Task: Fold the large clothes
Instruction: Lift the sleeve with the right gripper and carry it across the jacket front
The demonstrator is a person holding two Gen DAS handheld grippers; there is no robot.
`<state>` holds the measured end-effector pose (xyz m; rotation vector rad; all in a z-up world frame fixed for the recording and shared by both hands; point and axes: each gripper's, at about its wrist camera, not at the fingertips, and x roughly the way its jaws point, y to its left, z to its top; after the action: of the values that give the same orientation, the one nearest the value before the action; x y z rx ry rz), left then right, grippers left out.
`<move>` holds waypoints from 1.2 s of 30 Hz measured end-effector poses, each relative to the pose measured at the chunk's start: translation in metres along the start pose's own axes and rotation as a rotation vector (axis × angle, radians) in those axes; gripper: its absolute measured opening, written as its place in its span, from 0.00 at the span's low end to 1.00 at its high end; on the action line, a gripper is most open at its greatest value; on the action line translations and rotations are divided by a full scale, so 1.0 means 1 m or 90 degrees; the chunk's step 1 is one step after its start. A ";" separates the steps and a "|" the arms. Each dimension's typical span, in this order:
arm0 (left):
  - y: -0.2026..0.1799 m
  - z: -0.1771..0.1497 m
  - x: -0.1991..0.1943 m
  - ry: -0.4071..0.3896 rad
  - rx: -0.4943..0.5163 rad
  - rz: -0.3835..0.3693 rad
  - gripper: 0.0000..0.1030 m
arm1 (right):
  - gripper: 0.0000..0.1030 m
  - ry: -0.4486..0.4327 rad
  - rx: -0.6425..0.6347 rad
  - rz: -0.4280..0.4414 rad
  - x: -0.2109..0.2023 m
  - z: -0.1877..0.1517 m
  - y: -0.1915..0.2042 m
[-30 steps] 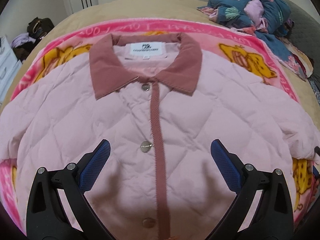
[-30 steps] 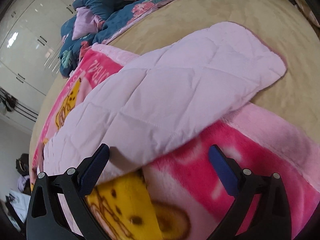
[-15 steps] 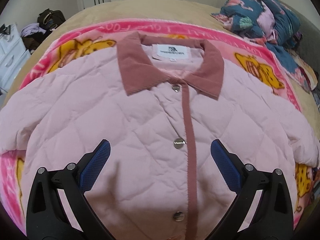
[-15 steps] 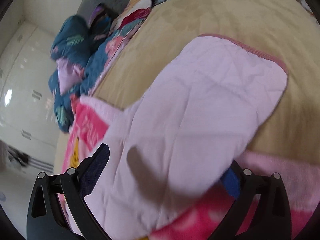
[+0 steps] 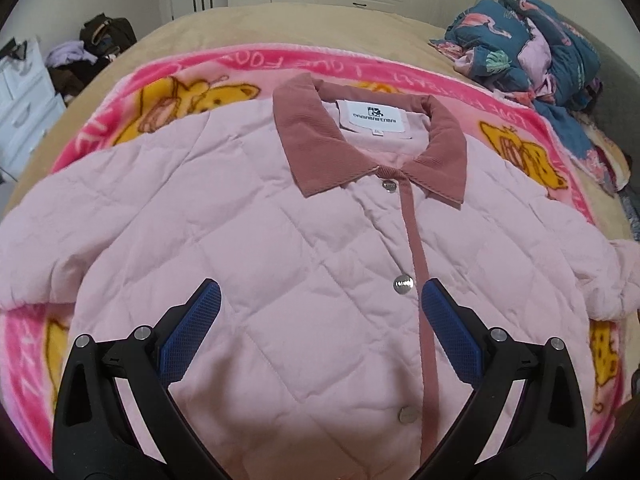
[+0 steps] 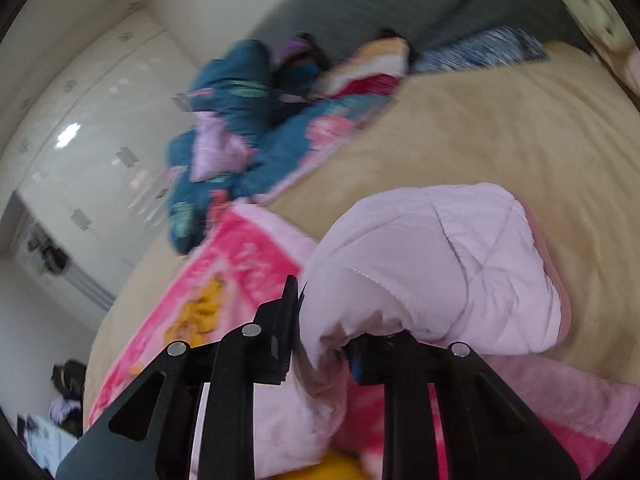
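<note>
Left tongs (image 5: 320,312): spread wide, empty, over jacket (image 5: 280,240).
Right tongs (image 6: 324,336): just closed, pinching jacket sleeve (image 6: 436,264).

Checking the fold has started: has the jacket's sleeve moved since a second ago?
Yes. The sleeve, which lay flat on the pink blanket, is now bunched and raised off it, pinched in the right tool, whose jaws have just closed.

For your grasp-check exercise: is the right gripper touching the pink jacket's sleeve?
Touching. In the right wrist view the right gripper has just closed on the sleeve; its fabric bunches between the jaws.
</note>
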<state>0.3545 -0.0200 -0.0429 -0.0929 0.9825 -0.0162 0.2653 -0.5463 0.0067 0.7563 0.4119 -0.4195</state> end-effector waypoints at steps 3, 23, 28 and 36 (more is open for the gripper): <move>0.007 -0.003 -0.003 0.004 -0.002 -0.007 0.91 | 0.18 -0.009 -0.044 0.037 -0.010 -0.007 0.036; 0.025 0.010 -0.048 -0.050 -0.025 -0.069 0.91 | 0.17 -0.003 -0.167 0.167 -0.051 -0.050 0.165; 0.025 0.011 -0.058 -0.062 -0.025 -0.082 0.91 | 0.17 0.008 -0.194 0.196 -0.053 -0.066 0.193; 0.038 0.015 -0.068 -0.070 -0.052 -0.103 0.91 | 0.17 0.020 -0.234 0.241 -0.060 -0.089 0.233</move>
<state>0.3284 0.0231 0.0189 -0.2450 0.8636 -0.1180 0.3141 -0.3168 0.1099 0.4670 0.3524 0.0261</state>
